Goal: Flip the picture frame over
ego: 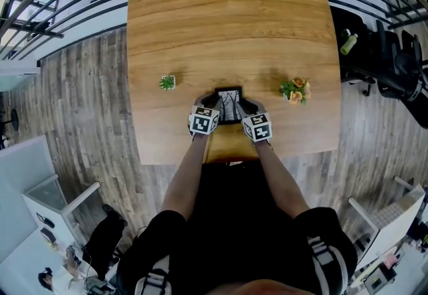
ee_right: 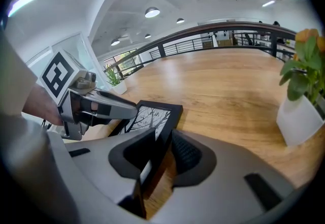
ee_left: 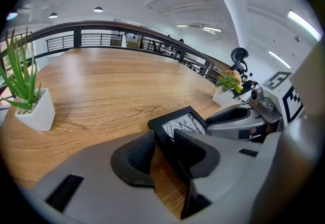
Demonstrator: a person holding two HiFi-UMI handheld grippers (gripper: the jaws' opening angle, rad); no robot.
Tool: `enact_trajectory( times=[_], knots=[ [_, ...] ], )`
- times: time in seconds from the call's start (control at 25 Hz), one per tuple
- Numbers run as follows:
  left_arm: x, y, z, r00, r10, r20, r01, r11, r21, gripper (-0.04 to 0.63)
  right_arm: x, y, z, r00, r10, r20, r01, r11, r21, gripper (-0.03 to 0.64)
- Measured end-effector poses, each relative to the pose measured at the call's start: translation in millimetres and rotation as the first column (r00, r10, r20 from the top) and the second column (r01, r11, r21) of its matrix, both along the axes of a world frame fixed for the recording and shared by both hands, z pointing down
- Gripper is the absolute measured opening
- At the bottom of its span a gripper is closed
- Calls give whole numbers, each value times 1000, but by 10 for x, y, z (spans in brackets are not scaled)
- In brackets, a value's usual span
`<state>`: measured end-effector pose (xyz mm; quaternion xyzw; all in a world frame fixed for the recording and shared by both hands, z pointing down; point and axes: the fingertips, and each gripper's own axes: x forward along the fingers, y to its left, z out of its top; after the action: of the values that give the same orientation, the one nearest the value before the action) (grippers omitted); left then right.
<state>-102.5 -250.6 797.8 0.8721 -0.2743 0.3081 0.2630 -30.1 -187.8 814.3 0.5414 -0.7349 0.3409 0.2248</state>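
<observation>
Here's the wooden table (ego: 227, 33), square-topped and warm-grained. A small spiky green plant (ego: 167, 82) in a white pot stands toward its left side, and a white pot of orange flowers (ego: 295, 90) toward its right. Between them, near the front edge, sits the black picture frame (ego: 229, 105), picture side up.

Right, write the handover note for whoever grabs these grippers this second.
Left gripper: jaws straddle the left edge of the picture frame; whether the grip is firm or loose is unclear.
Right gripper: jaws closed on the frame's right edge.
Frame: picture side up, roughly flat on the table near its front edge, between the aloe pot and the flower pot.
Done: both grippers are on the frame.
To do: nothing here shows whether it has been flipped. If picture-up is the starting side, it likely needs lifting, turning over and setting down.
</observation>
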Motion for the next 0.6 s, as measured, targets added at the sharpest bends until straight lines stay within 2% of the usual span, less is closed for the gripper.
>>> enact_trajectory(
  times=[0.24,0.6],
  knots=[
    [17,-11,5,999,22,28,-23,998,51,135,21,-10,-6,1000,-5,-5,5,1000,1,123],
    [-67,14,-182,1000,-15,-14,16,997,70,135,126,73,-50,1000,12,13,-12,1000,11,130]
  ],
)
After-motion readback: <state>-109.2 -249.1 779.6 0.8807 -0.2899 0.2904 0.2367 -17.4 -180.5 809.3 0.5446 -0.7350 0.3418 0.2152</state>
